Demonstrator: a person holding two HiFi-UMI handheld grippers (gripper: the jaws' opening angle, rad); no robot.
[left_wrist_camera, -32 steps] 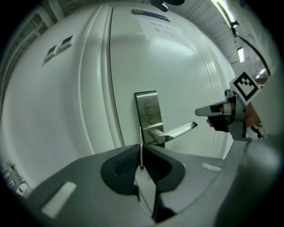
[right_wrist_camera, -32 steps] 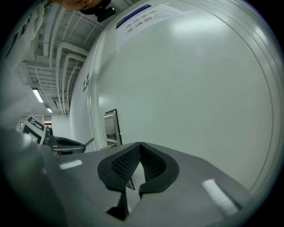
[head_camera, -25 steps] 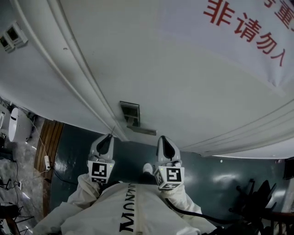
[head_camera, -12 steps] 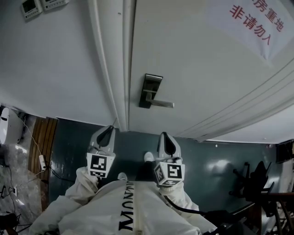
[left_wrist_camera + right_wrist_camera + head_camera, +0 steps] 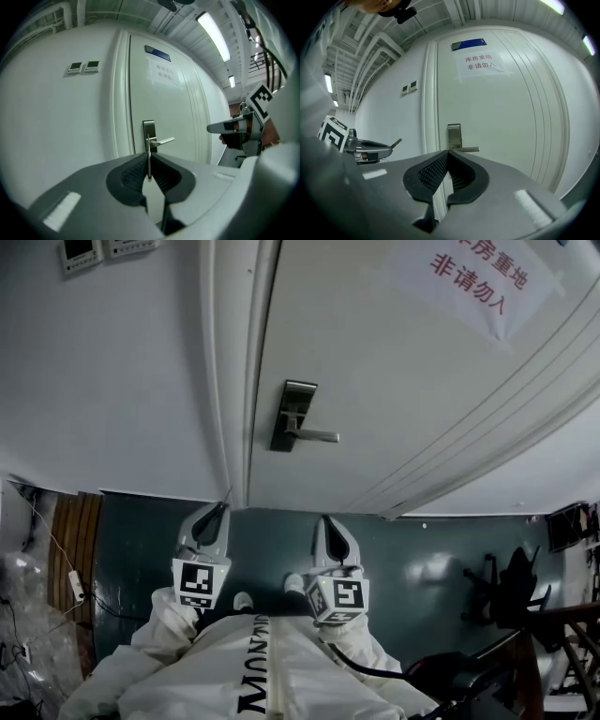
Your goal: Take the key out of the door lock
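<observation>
left hand-held gripper point(image 5: 223, 508) is pinched shut on the key point(image 5: 149, 161), a thin metal strip standing upright between the pads in its own view. head view barely shows it, just a sliver at the tip, while the right gripper view catches it poking out sideways. so the key's out of the lock point(image 5: 292, 415), well apart from the door point(image 5: 394, 381). right hand-held gripper point(image 5: 447, 154) has its jaws together on nothing. only the gripper views show the ceiling lights point(image 5: 213, 29).

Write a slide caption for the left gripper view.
Left gripper shut on a thin metal key, facing the lever handle on the white door.
</observation>
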